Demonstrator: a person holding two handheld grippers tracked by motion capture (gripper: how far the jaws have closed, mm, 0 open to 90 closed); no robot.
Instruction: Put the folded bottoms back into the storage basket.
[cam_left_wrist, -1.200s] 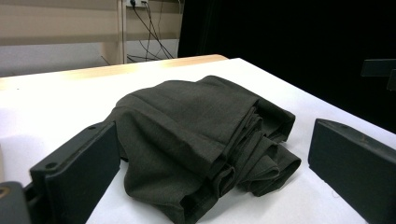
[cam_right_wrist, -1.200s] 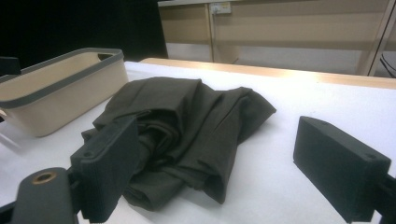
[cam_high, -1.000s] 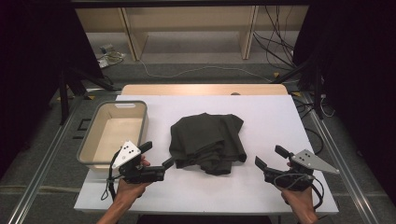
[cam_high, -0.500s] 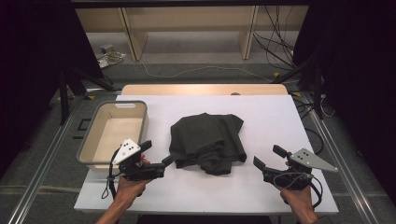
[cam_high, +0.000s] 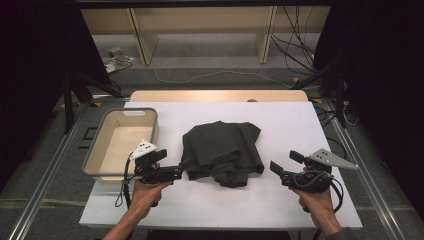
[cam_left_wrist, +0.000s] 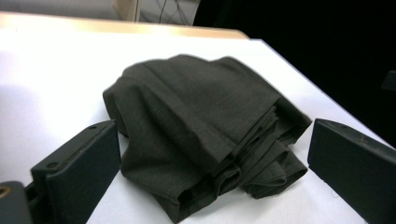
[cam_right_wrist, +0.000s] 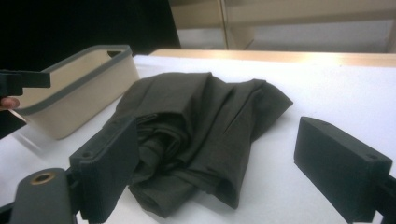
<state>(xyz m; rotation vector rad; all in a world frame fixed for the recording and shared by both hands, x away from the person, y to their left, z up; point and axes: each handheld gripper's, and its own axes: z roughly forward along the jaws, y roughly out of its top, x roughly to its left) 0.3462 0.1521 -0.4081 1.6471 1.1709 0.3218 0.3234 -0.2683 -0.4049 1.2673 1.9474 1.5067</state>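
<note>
Cloth lies bunched in the middle of the desk, a dark grey-green woven fabric, matte and soft, folded over itself in loose layers. In the left gripper view we see its stacked hems fanned out along one edge, and in the right gripper view deep creases run across its top. From above, its outline is roughly square, so we cannot name a clear long axis; the smoother fold faces the far side of the desk and the crumpled, thicker end points toward us.

The desk has a flat, white, matte top with a pale wooden strip along its far edge. At the desk's left stands a bin, rectangular, with cream plastic walls and a grey rim, well apart from the cloth. Beyond the desk we see grey floor, light wooden shelving and loose cables; the sides of the room are dark.

Our left hand-held gripper sits just beside the cloth's near left corner, its black blocky jaws spread wide, with the cloth between them in its own view. Our right hand-held gripper hovers near the cloth's right side, apart from it, jaws likewise spread and empty.
</note>
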